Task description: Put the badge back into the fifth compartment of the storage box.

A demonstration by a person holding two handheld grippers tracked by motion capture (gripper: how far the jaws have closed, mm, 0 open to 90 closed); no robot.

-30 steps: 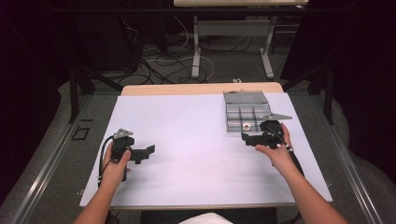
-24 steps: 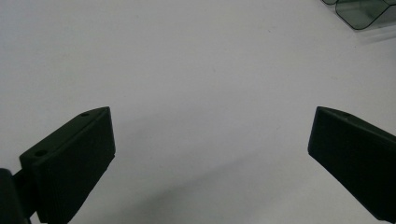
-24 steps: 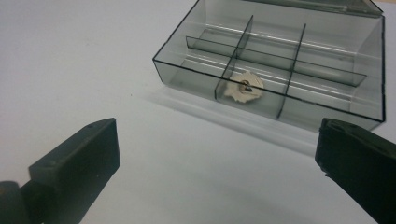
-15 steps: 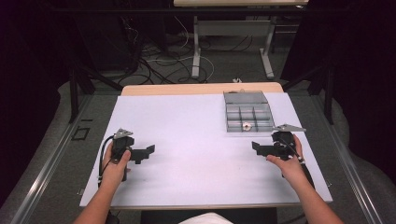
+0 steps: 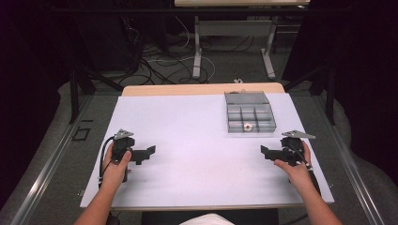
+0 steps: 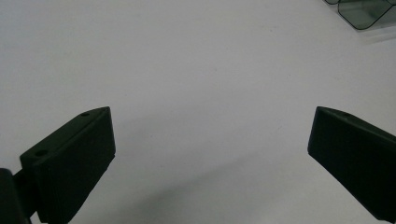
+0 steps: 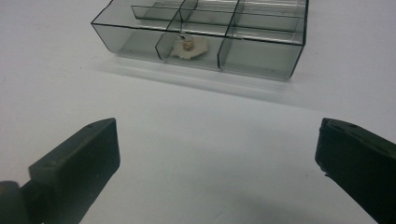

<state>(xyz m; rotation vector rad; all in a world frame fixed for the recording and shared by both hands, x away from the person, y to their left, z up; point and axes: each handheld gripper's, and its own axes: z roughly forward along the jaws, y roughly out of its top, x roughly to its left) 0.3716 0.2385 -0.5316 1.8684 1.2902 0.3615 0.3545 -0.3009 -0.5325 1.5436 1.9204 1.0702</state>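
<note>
Smoked clear plastic: organiser tray (image 5: 249, 112), nine compartments, standing at 1 o'clock on the white table (image 5: 197, 140). Contents: one small white piece (image 5: 247, 125) with a tan centre, lying in the middle compartment of the near row; the same piece (image 7: 188, 46) shows in the right gripper view, at 11 o'clock of the jaws.

Left gripper (image 5: 149, 151): at 8 o'clock on the table, jaws spread wide, nothing between them. Right gripper (image 5: 264, 152): at 4 o'clock, just short of the tray, jaws likewise wide apart and empty.

Step in hand, by judgement: piece deposited, both tools parked apart. A next move would call for a reach forward into the near row.

Hard to make out: what the piece is. Cut off: the tray's corner (image 6: 364, 10) at the left gripper view's upper right edge.
</note>
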